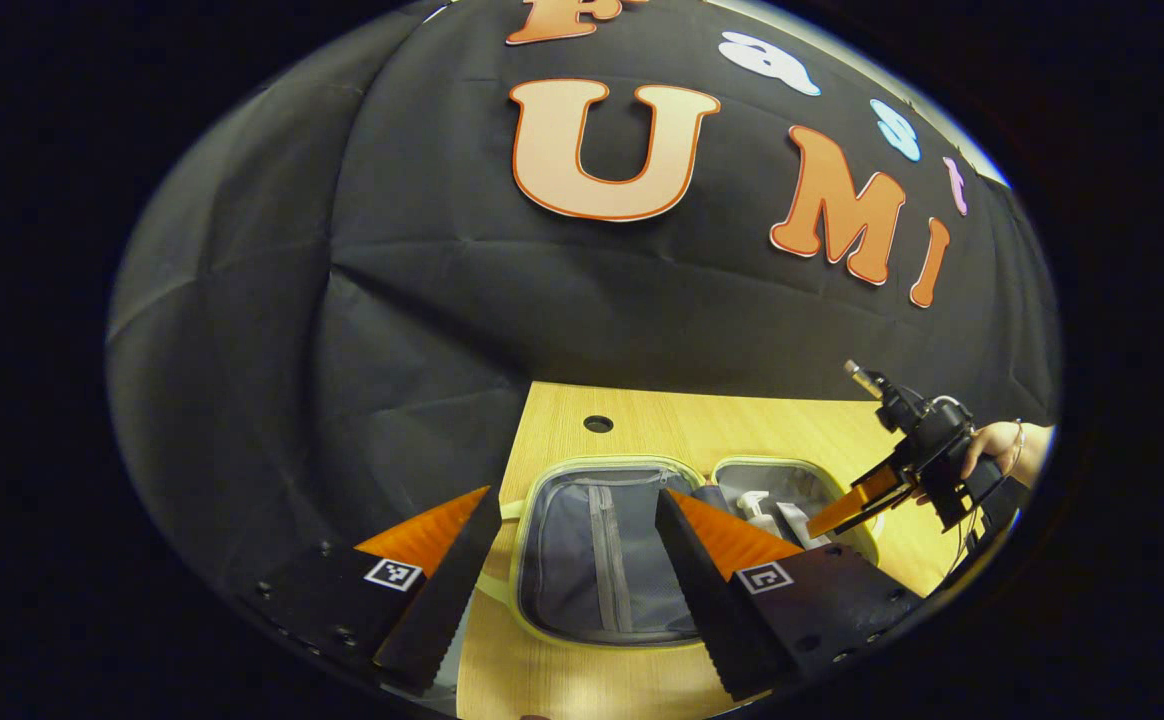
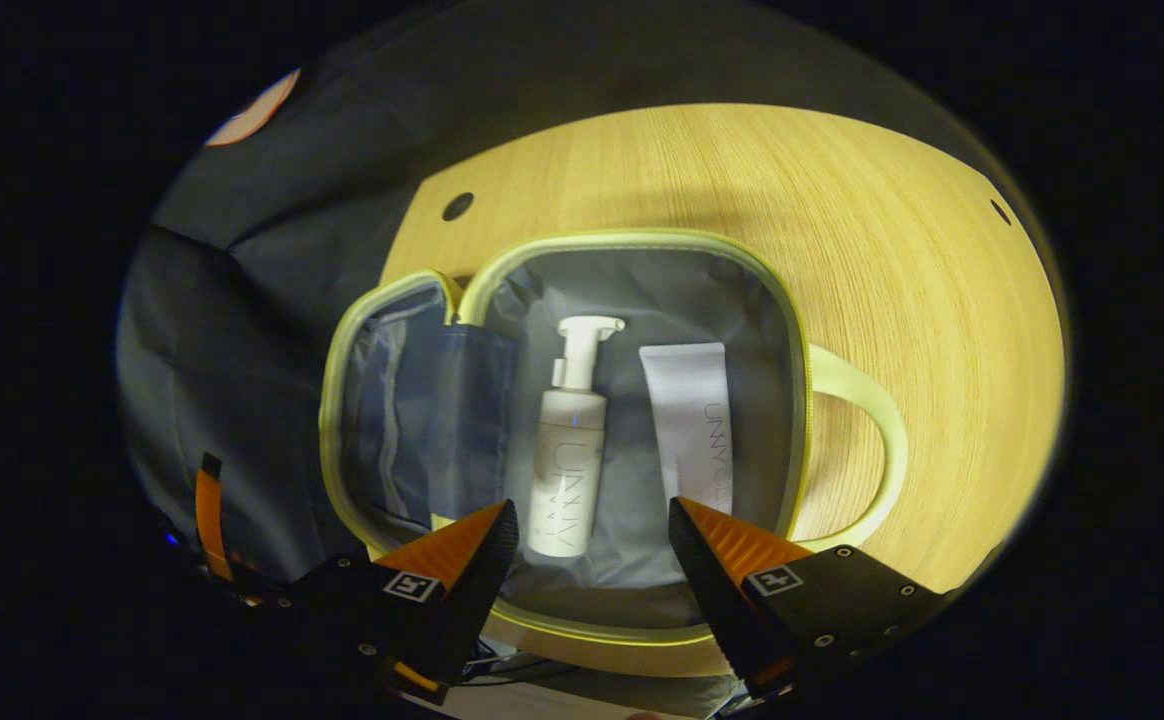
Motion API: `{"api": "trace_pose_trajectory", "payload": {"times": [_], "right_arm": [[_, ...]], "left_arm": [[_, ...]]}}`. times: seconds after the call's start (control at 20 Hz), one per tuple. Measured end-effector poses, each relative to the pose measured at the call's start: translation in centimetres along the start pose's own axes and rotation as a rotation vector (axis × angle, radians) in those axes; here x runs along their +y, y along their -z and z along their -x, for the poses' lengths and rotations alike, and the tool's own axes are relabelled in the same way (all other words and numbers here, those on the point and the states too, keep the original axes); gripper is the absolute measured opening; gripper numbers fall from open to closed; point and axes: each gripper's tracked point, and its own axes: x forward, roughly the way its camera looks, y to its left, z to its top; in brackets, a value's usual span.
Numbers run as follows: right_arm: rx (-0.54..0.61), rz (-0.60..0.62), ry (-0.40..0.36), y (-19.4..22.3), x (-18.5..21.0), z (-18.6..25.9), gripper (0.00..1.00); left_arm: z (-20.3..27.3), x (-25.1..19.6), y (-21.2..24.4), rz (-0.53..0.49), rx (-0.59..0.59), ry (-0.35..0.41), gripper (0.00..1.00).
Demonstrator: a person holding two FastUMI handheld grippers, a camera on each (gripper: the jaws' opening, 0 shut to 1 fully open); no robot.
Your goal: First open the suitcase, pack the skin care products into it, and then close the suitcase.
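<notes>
The suitcase point(image 2: 582, 250) lies open near the back edge of the table point(image 2: 892, 250), with the pump bottle point(image 2: 567, 450) and tube point(image 2: 687, 420) inside its right half. Both the left gripper point(image 1: 572, 560) and right gripper point(image 2: 592, 550) have wide, empty fingers. I think closing comes next: catch the lid point(image 1: 602, 550) by its rim and fold it over slowly.
</notes>
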Motion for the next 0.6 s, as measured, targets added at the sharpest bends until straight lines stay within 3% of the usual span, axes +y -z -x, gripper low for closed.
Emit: {"api": "trace_pose_trajectory", "payload": {"times": [0.15,0.2,0.35,0.45,0.6], "right_arm": [[-0.122,0.031,-0.01,-0.9,0.0,3.4,0.96],[-0.187,0.028,-0.01,-1.7,-0.2,4.8,1.0],[-0.349,-0.004,-0.01,-3.4,-1.3,8.9,0.96],[-0.411,-0.066,-0.034,-3.5,-1.7,11.5,0.96],[-0.476,-0.111,-0.012,-3.3,-3.5,14.0,0.95]], "left_arm": [[-0.3,1.3,-0.5,0.02,-0.007,-0.036,0.98],[-0.3,2.1,-0.9,0.023,-0.013,-0.055,0.98],[-0.4,5.0,-2.1,0.034,-0.035,-0.092,0.98],[-0.8,7.4,-2.5,0.045,-0.047,-0.098,0.98],[-2.8,10.6,-0.8,0.071,-0.005,-0.052,0.98]]}}
